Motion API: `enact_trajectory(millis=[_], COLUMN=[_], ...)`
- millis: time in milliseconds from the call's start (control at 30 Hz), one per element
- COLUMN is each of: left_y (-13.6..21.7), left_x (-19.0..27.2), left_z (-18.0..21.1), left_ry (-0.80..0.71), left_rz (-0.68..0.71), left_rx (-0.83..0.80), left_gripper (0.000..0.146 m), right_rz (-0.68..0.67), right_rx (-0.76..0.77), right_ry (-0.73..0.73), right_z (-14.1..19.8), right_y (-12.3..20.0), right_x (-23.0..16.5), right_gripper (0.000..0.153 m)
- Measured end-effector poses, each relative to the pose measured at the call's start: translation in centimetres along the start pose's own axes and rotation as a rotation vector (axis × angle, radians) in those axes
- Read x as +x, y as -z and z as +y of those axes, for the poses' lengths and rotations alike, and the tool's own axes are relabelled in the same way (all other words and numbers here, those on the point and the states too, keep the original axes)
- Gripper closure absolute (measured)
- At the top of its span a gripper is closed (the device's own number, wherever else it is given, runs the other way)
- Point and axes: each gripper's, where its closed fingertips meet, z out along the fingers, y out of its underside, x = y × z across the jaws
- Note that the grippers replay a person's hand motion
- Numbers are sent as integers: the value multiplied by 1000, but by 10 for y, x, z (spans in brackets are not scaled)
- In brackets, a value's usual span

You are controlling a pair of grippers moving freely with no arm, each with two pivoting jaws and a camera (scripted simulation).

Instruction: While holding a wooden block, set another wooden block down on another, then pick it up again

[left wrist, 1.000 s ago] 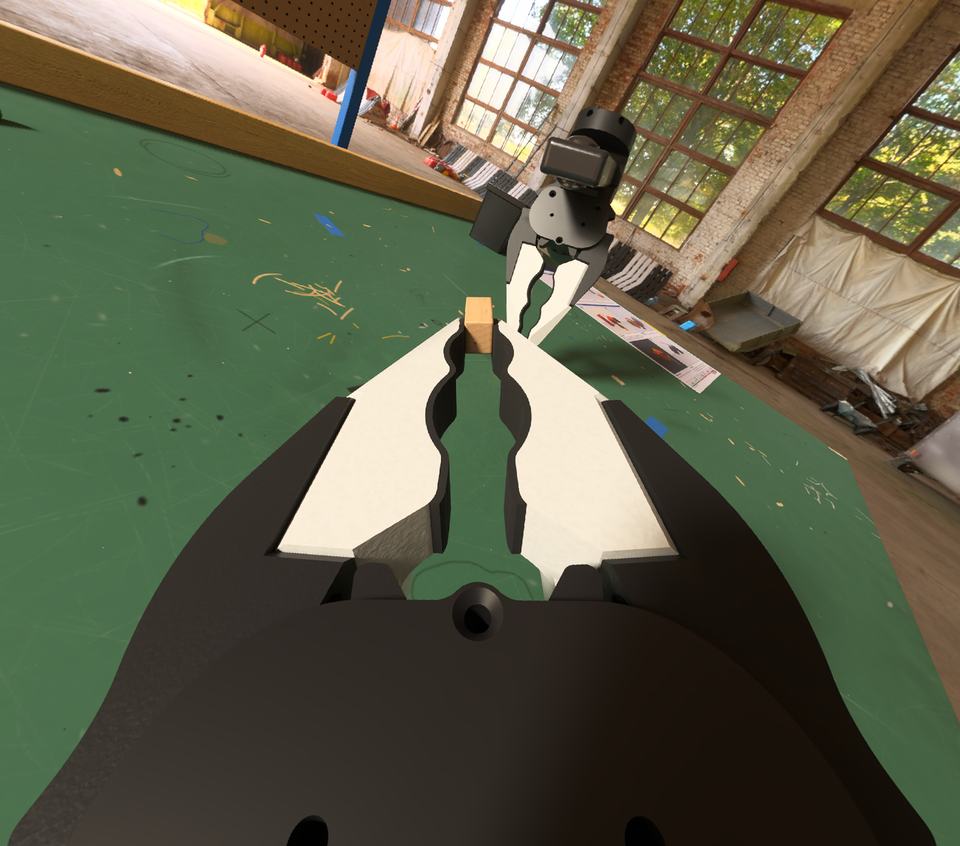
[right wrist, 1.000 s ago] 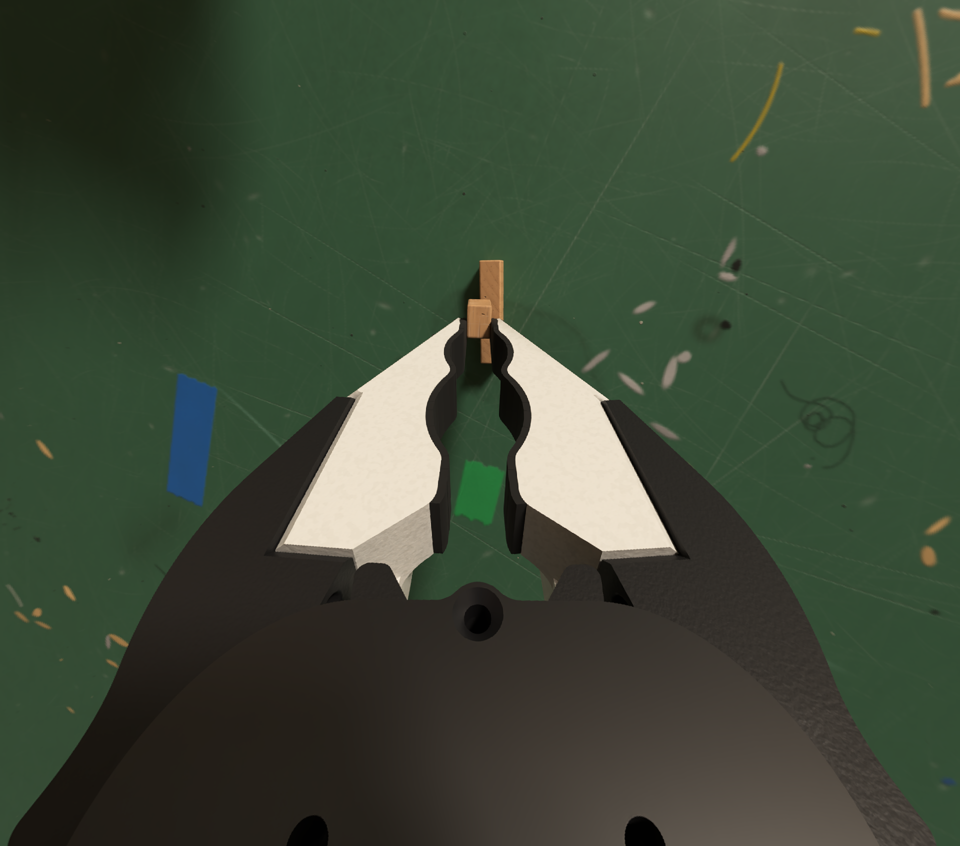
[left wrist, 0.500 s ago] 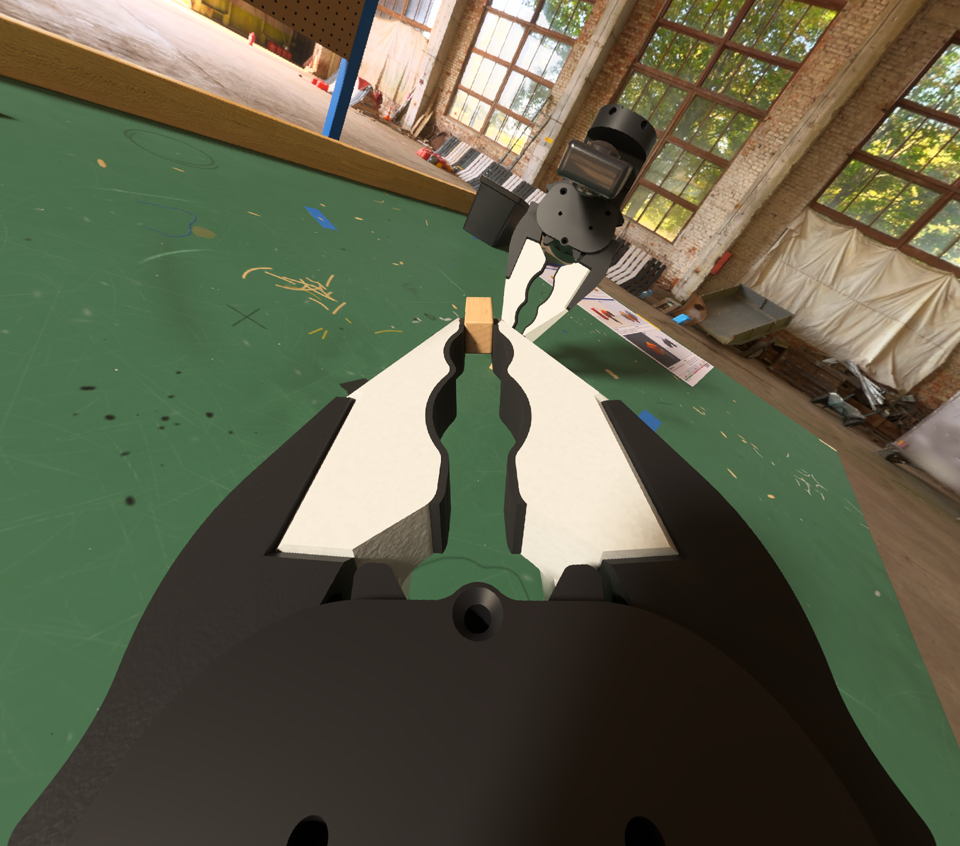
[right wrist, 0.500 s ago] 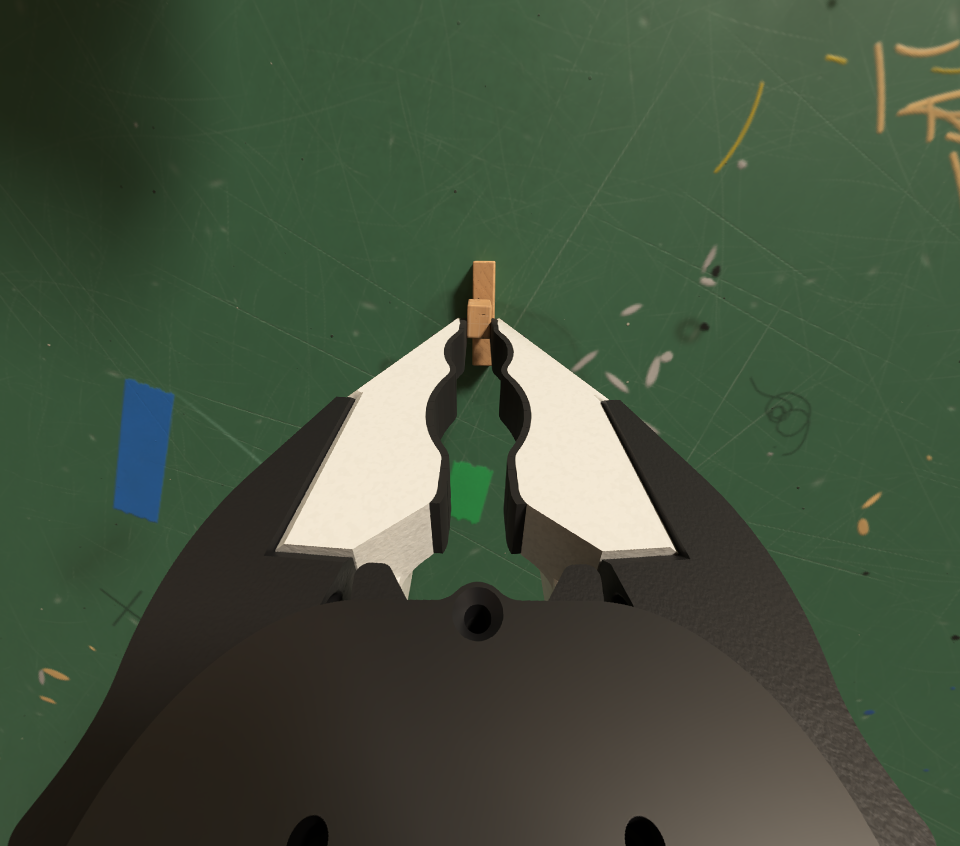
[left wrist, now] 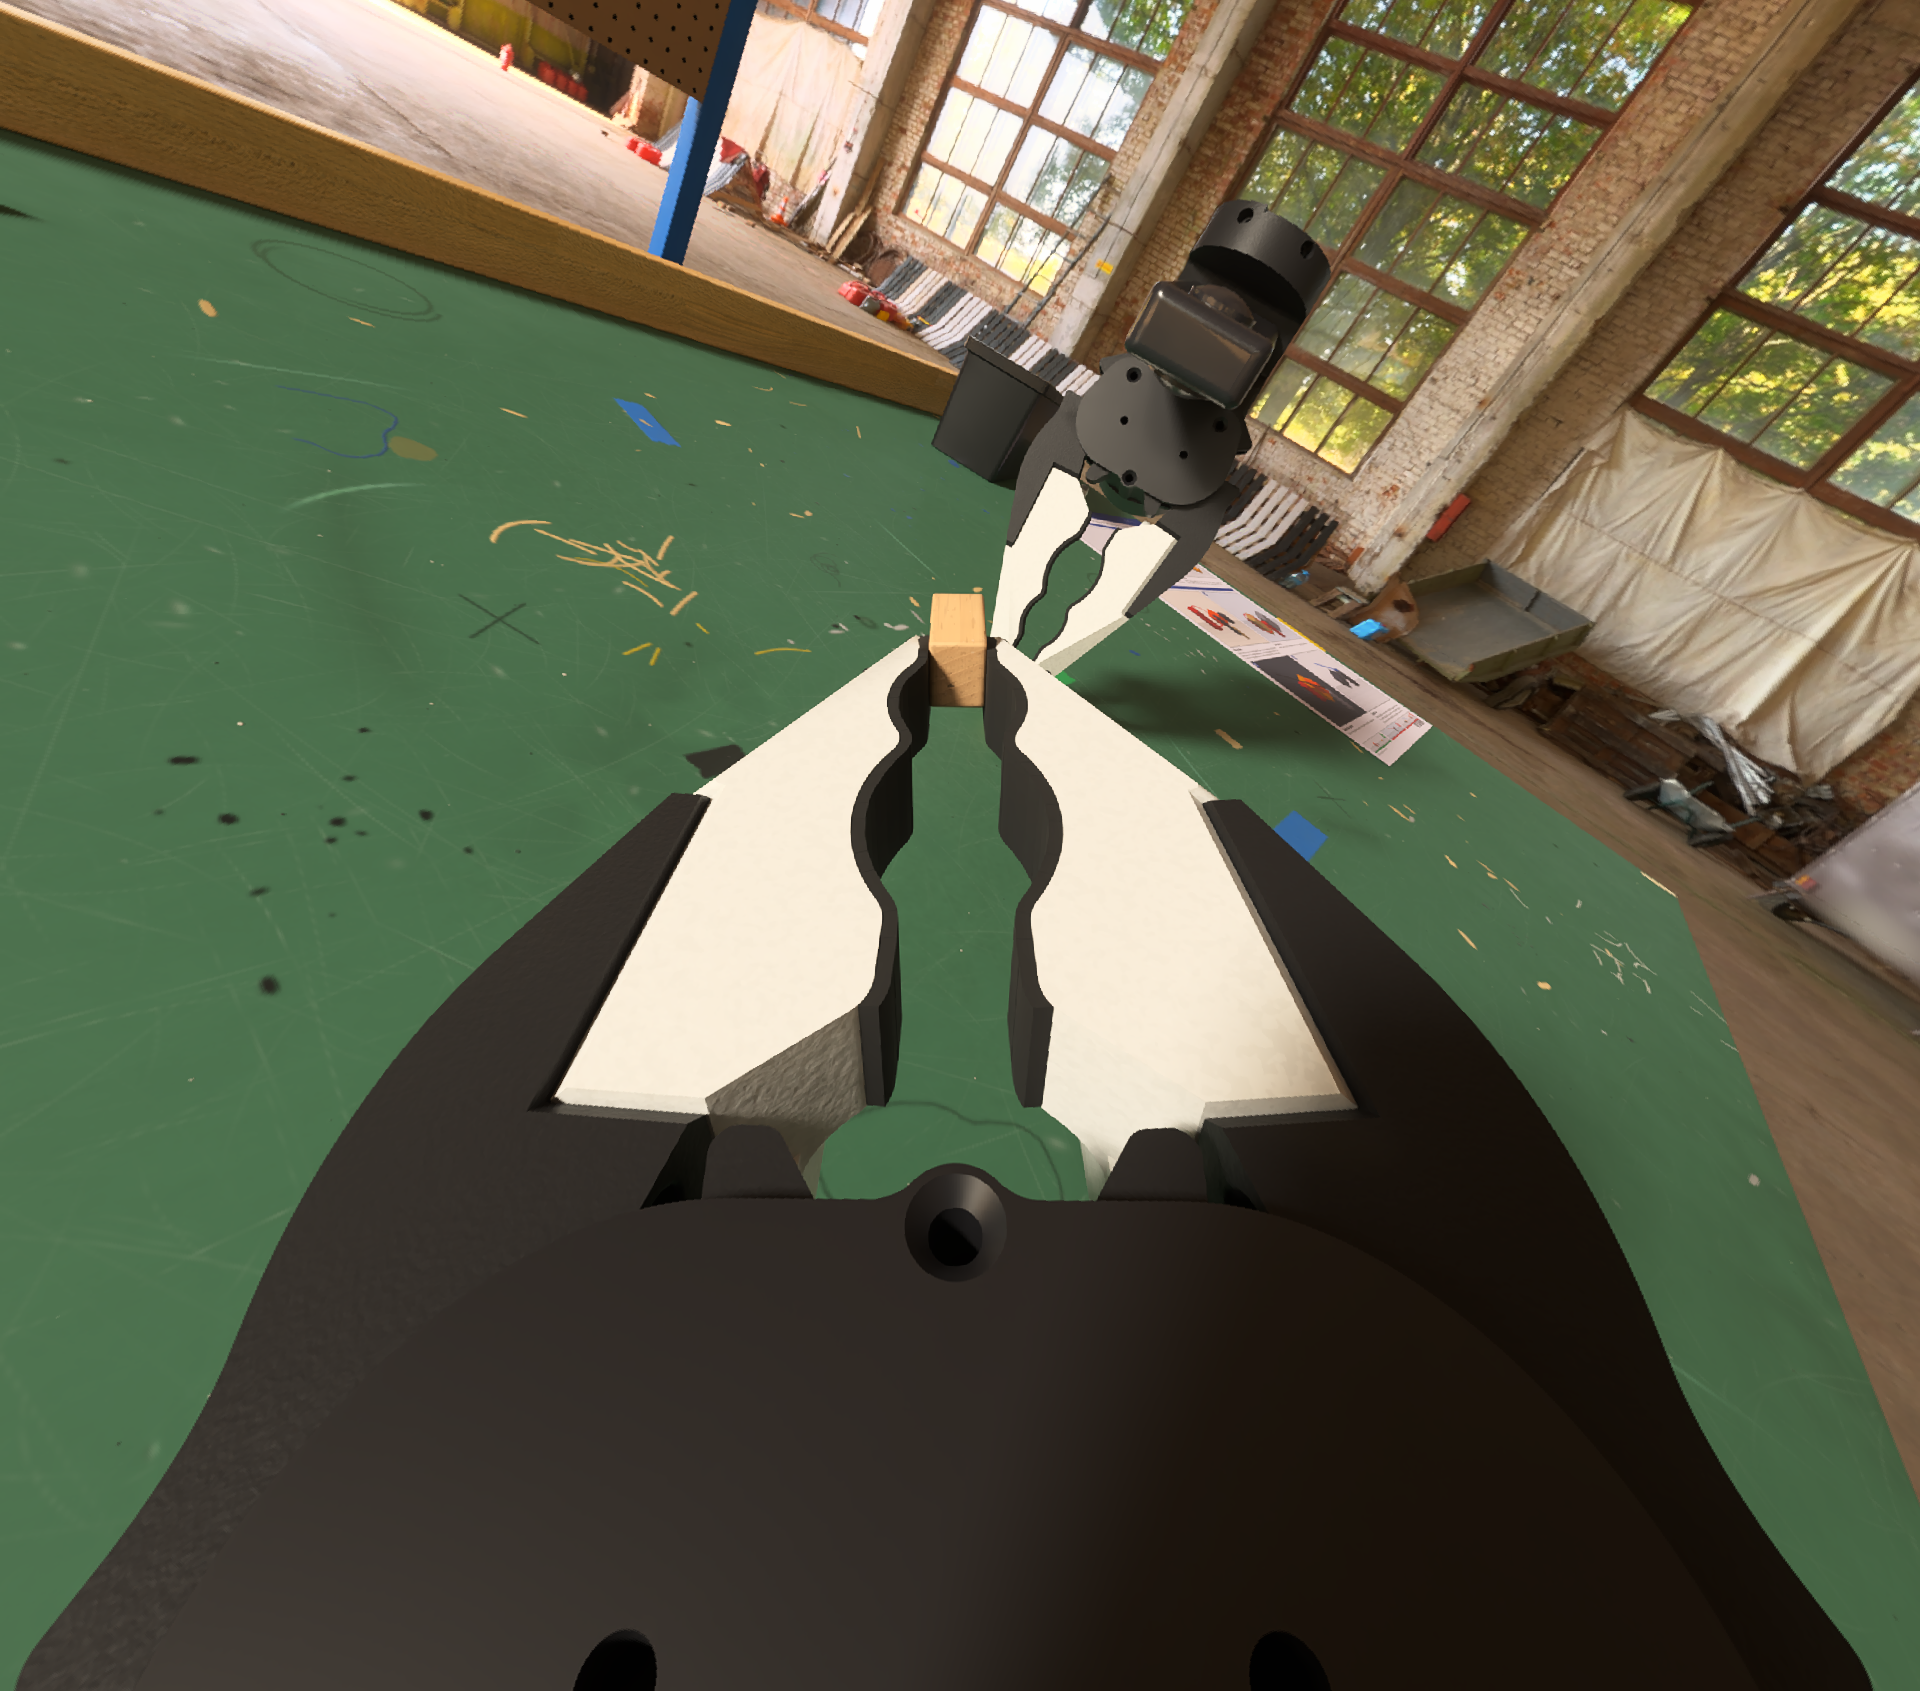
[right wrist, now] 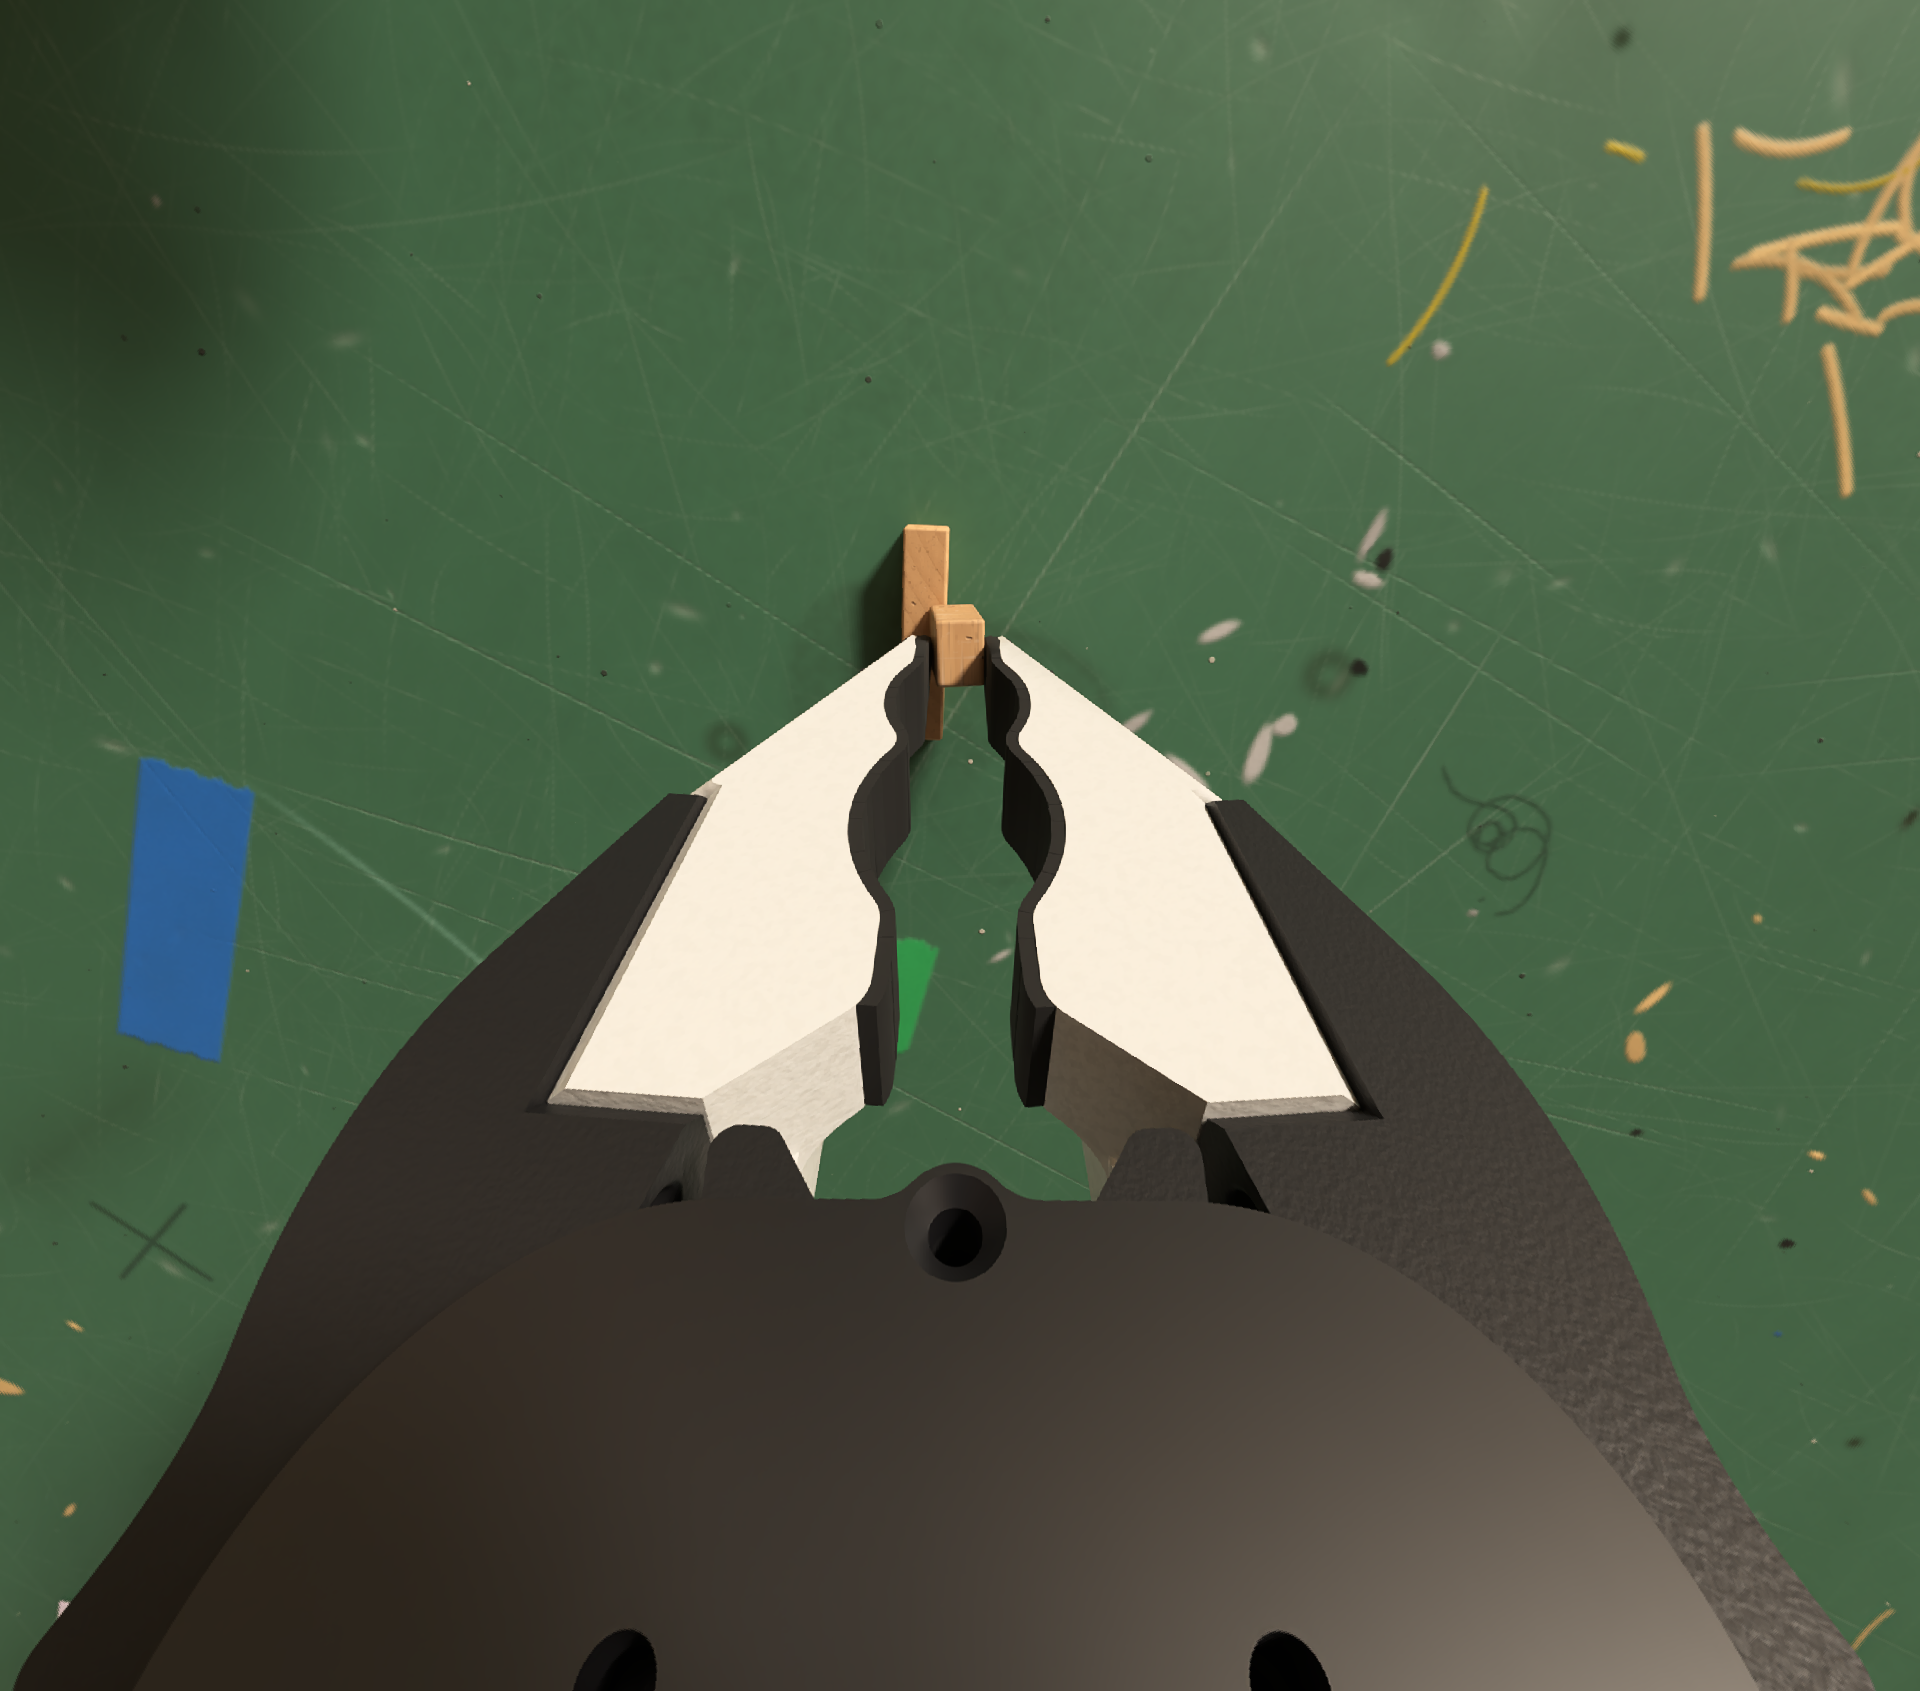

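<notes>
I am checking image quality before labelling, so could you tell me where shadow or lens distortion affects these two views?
Left wrist view: wide-angle bending slants the windows; the right gripper casts a soft shadow on the green mat. Right wrist view: the mat's upper-left corner is heavily shaded, while the held wooden block and the longer block beneath stay sharp.

The left wrist view looks low and obliquely across the green mat [left wrist: 312,810] toward the windows [left wrist: 1403,114]. The right wrist view faces straight down, close above the same mat [right wrist: 623,187].
</notes>
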Motion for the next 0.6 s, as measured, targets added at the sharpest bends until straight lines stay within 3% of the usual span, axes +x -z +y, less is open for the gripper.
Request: enact_trajectory(millis=[433,600], left_y=[2,8], left_x=[-7,-6], left_z=[1,-1], left_ry=[118,153], left_rz=[-30,-31], left_rx=[22,40], left_gripper=[138,138], right_rz=[-71,-40], right_rx=[13,14], right_ry=[-138,-179], right_z=[0,-2], right_y=[0,4], right_x=[-3,-5], right_gripper=[144,144])
